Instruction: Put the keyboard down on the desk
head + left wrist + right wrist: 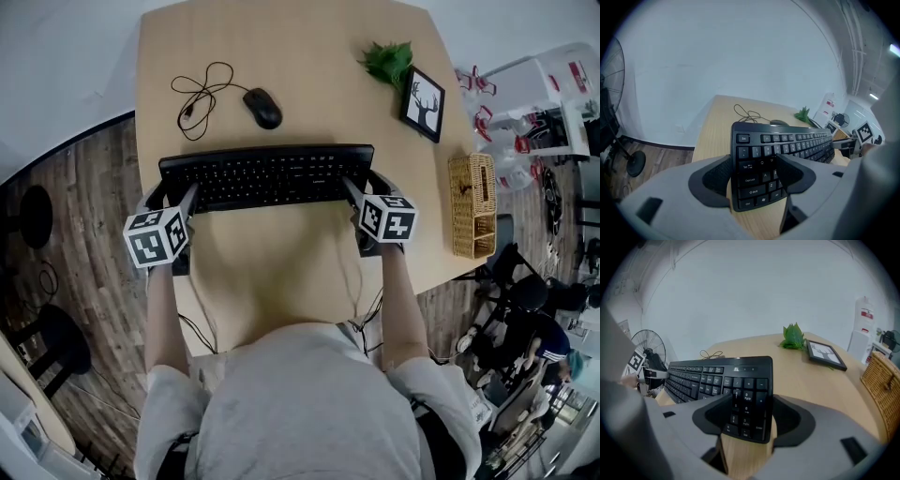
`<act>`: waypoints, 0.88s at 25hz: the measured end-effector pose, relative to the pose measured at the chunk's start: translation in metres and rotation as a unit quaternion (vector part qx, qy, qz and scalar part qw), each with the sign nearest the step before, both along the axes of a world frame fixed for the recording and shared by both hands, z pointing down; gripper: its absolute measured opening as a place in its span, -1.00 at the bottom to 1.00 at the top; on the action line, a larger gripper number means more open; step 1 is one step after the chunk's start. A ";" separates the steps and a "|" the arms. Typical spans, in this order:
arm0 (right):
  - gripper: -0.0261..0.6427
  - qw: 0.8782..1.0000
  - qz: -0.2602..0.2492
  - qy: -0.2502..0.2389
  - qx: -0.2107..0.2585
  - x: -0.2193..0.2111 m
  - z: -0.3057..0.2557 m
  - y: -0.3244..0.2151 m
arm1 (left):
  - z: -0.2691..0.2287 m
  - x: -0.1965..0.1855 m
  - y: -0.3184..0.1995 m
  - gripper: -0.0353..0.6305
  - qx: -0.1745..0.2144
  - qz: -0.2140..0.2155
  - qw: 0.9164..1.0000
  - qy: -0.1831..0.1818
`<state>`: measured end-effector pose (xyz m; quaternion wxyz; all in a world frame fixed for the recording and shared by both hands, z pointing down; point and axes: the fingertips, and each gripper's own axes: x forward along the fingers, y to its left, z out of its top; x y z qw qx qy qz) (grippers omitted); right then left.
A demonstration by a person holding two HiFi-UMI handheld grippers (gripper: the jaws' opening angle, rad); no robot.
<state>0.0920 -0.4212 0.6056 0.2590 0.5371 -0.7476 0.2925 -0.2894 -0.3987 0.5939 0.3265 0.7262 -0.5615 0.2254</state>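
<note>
A black keyboard [267, 175] lies level across the near middle of the wooden desk [300, 47]; I cannot tell whether it touches the top. My left gripper [187, 192] is shut on its left end. In the left gripper view that gripper [754, 176] has one jaw over the letter keys and the other under the keyboard [787, 145]. My right gripper [354, 190] is shut on the number-pad end. The right gripper view shows its jaws [746, 416] on either side of the keyboard [722, 373].
A black mouse [263, 108] with a looped cable [202, 94] lies behind the keyboard. At the back right stand a green plant [389, 61] and a picture frame [423, 103]. A wicker basket [472, 204] sits at the desk's right edge.
</note>
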 end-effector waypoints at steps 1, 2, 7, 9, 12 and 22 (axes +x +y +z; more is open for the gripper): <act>-0.13 1.000 0.000 -0.001 -0.002 0.000 0.002 -0.002 | 0.002 0.000 -0.002 -0.05 -0.002 -0.001 1.000 0.003; -0.14 1.000 0.000 -0.001 -0.005 0.000 0.004 -0.004 | 0.004 -0.001 -0.003 -0.05 -0.004 -0.002 1.000 0.006; -0.14 1.000 0.000 0.001 -0.022 0.000 0.012 -0.014 | 0.015 -0.001 -0.008 -0.05 -0.014 -0.009 1.000 0.018; -0.14 1.000 0.001 0.001 -0.028 -0.001 0.016 -0.018 | 0.020 -0.002 -0.011 -0.05 -0.018 -0.013 1.000 0.022; -0.14 0.999 0.004 0.001 -0.035 -0.002 0.021 -0.022 | 0.027 -0.004 -0.014 -0.05 -0.024 -0.019 0.999 0.025; -0.13 0.999 0.017 -0.001 -0.038 -0.003 0.029 -0.026 | 0.036 -0.006 -0.018 -0.05 -0.014 -0.029 0.999 0.034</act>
